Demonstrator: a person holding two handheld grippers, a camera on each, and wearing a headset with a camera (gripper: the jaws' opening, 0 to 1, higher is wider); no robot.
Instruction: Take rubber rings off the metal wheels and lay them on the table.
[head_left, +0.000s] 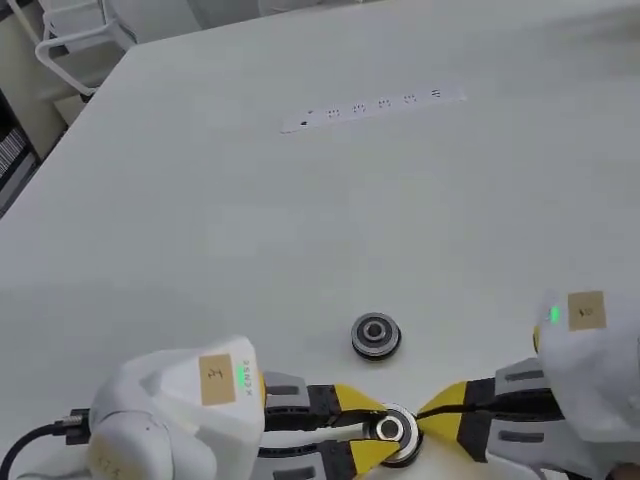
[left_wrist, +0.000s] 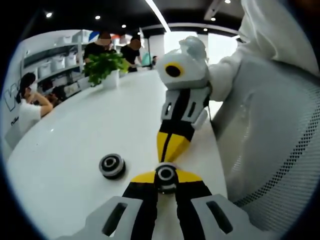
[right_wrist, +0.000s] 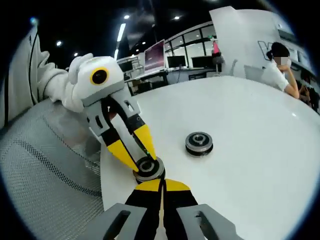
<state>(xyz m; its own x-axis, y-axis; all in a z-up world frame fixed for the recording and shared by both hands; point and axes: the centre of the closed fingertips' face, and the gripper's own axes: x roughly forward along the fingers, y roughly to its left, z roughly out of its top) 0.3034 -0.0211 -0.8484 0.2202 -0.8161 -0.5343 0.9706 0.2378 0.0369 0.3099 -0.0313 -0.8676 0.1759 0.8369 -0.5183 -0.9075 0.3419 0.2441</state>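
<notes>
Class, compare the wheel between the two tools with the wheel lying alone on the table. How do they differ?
The near wheel is clamped by the left tool, with the right tool at its rim; the far wheel lies untouched. The near wheel sits by the table edge, the far wheel further in. Both lie flat, with dark rims.

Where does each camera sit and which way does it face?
Head view: on the headset, looking down at the table; left hand-held gripper and right hand-held gripper below.
Left gripper view: on the left one, facing the right one and a sleeve.
Right gripper view: on the right one, facing the left one.
All share the gripped wheel and loose wheel.
</notes>
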